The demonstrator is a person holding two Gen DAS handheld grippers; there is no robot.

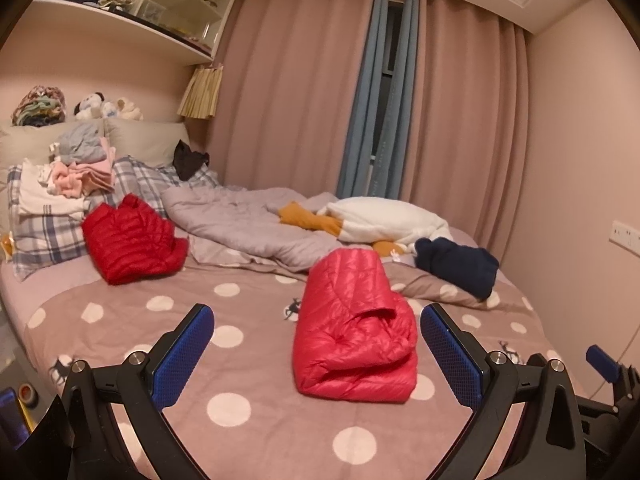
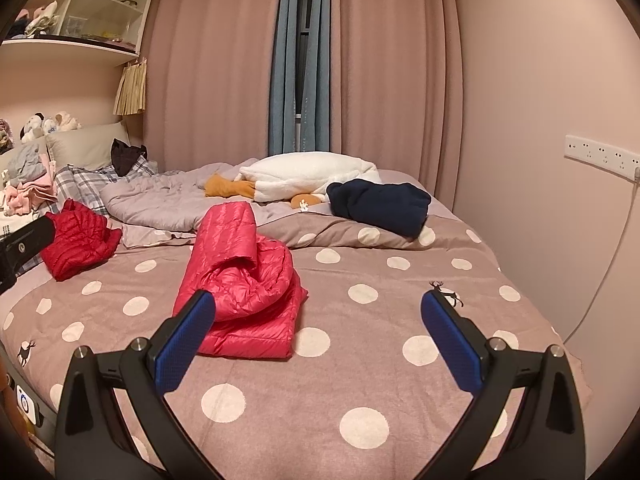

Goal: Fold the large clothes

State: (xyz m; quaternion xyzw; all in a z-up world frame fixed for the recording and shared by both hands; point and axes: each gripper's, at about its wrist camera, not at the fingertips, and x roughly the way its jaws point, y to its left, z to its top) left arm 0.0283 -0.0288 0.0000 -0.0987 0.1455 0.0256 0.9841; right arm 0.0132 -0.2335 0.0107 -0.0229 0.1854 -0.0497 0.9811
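A pink-red down jacket (image 1: 354, 328) lies folded in a thick bundle on the polka-dot bed cover (image 1: 224, 360). It also shows in the right wrist view (image 2: 244, 280). My left gripper (image 1: 316, 344) is open and empty, held above the bed with the jacket between its blue pads. My right gripper (image 2: 318, 328) is open and empty, just right of the jacket; one of its blue pads shows at the right edge of the left wrist view (image 1: 602, 362). A second, darker red down jacket (image 1: 132, 240) lies folded near the pillows, also in the right wrist view (image 2: 78, 236).
A navy garment (image 2: 380, 204) lies at the far right of the bed. A white and orange plush toy (image 2: 304, 178) and a crumpled grey quilt (image 2: 160, 196) lie behind. A pile of clothes (image 1: 76, 172) sits on plaid pillows. A wall (image 2: 540, 160) with sockets runs along the right.
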